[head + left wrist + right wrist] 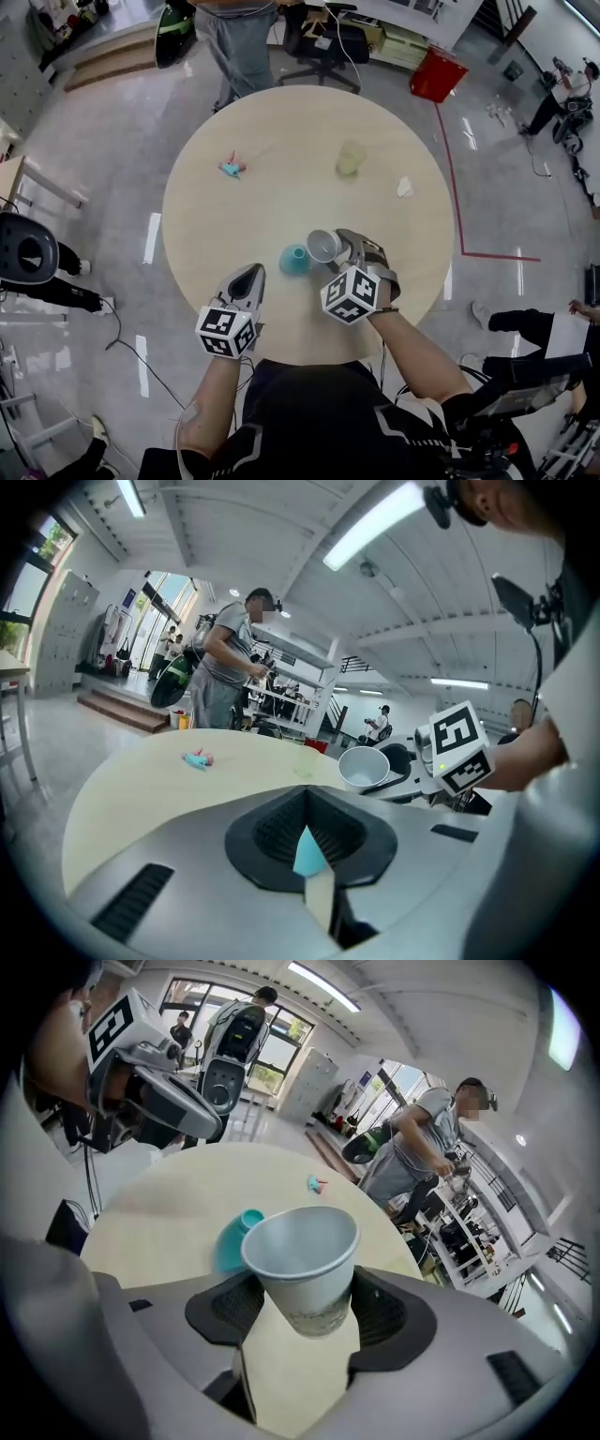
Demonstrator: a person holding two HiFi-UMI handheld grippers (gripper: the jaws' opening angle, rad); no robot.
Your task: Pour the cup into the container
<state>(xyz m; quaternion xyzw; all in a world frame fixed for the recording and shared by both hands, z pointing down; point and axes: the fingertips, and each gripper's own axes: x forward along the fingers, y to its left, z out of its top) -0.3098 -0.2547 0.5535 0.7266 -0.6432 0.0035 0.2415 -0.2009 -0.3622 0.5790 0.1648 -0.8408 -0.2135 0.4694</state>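
Leaning cup just beside teal container

From the head camera we look steeply down on the round table, with the left gripper and right gripper near us in the lower half. The left gripper camera peers almost level along its jaws across the tabletop. The right gripper camera tilts down, very close. All three views share the paper cup and teal container.
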